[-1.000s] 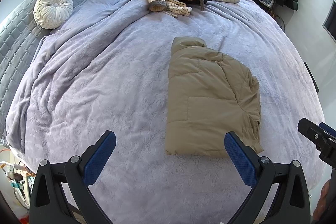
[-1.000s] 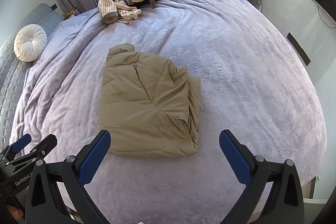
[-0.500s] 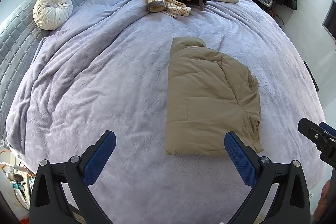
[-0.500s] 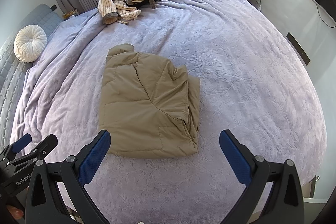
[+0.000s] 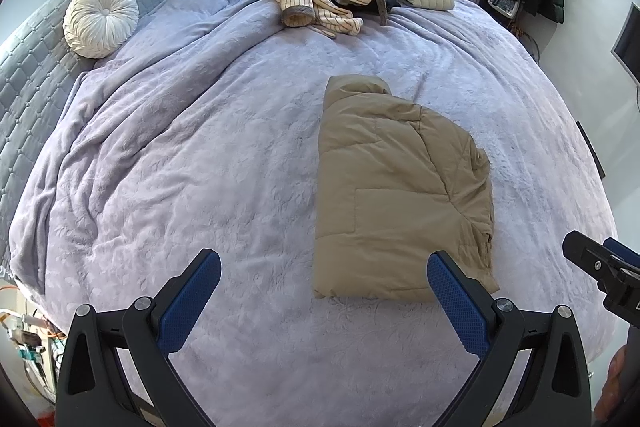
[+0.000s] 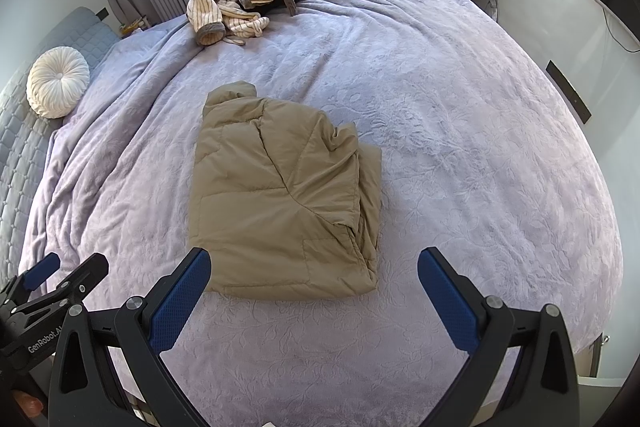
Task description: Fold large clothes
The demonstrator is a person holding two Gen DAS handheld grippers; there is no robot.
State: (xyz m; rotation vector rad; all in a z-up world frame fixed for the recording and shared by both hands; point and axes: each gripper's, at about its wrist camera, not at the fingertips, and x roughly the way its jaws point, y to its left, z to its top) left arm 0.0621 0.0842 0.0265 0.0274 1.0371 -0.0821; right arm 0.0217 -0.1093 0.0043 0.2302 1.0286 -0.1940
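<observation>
Both tongs [image 5: 324, 285] [image 6: 314, 281] agape, folded jacket [image 6: 280, 203] just ahead

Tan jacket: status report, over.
Left tool open, empty; right tool open, empty. Tan jacket lies folded on the bedspread. Nothing in the way.

– What colour is the puffy folded jacket [image 6: 284, 203]?
– Tan. It lies on a soft purple blanket with a leafy pattern [image 6: 460, 131].
– And the heap of clothes [image 5: 320, 1]?
– Cream with thin brown stripes. The round pleated cushion [image 5: 100, 19] is white.
</observation>
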